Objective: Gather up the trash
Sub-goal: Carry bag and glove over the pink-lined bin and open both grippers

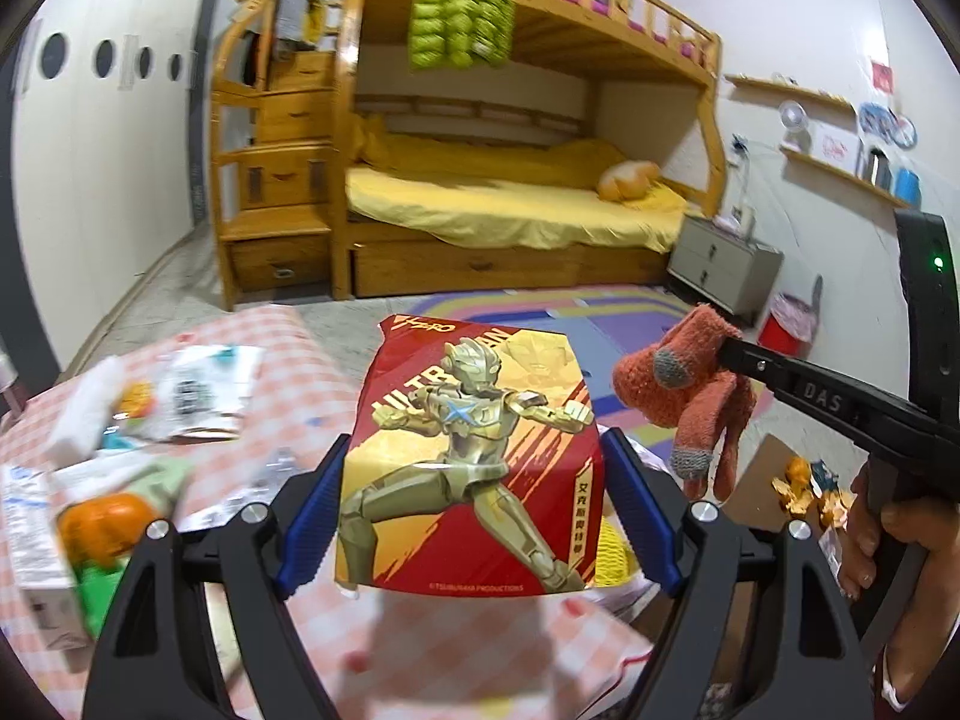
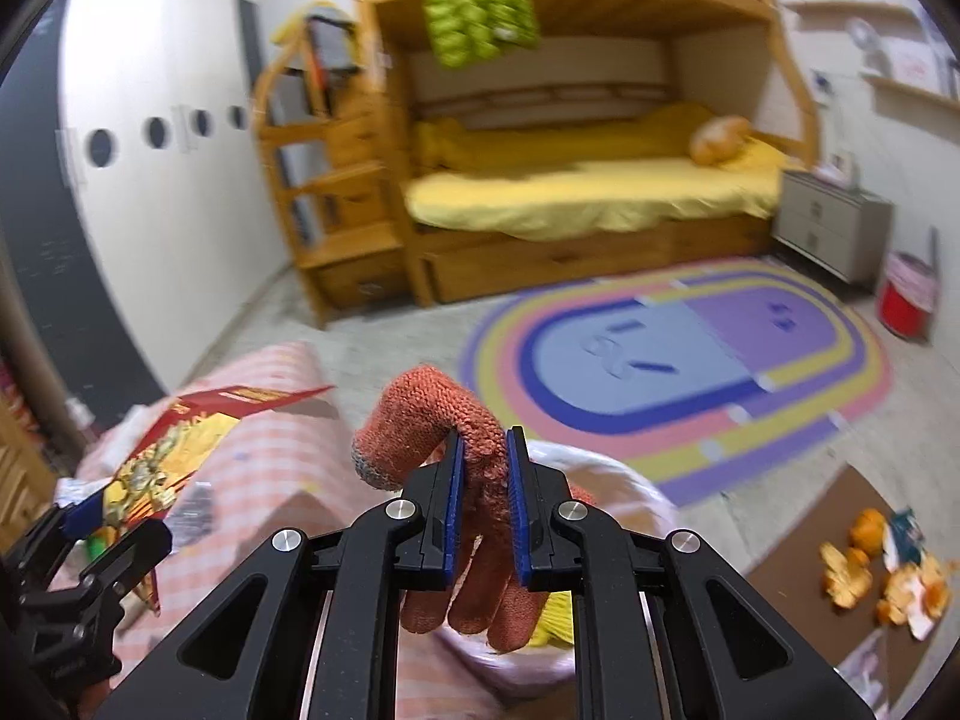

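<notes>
My left gripper is shut on a red and gold Ultraman snack bag and holds it up above the pink checkered table. The bag also shows at the left of the right wrist view. My right gripper is shut on an orange knit glove, whose fingers hang down below the pads. In the left wrist view the glove hangs from the right gripper's fingers to the right of the bag. A white plastic bag with something yellow inside lies below the glove.
Wrappers, a small carton and an orange fruit lie on the table's left part. Orange peels sit on a brown board on the floor at right. A red bin stands by the grey nightstand. A bunk bed and colourful rug lie beyond.
</notes>
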### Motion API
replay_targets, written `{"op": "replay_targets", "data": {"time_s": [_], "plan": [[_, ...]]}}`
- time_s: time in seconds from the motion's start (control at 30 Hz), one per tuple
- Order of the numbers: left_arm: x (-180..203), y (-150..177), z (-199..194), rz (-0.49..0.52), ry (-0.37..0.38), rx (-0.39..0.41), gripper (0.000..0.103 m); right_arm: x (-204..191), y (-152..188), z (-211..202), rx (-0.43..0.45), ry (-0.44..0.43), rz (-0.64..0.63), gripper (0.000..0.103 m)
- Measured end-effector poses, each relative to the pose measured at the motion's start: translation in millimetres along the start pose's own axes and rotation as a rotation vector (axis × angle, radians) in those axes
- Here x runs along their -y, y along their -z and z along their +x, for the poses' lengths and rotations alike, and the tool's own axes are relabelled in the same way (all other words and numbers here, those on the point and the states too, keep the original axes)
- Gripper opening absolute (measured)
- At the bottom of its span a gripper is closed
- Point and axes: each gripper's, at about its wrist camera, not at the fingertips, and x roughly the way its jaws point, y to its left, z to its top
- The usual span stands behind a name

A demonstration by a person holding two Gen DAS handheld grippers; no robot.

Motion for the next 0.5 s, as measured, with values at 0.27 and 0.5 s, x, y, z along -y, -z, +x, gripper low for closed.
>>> {"op": "replay_targets", "data": {"time_s": [0.27, 0.5], "plan": [[40, -11, 58, 0.033, 0.087, -0.06, 0.079, 40, 4, 28, -0.062, 0.055, 0.077, 0.015], [46, -16, 79, 0.037, 0.091, -0.079, 0.087, 54, 4, 46, -0.093, 0.051, 0.115, 0.049]]}}
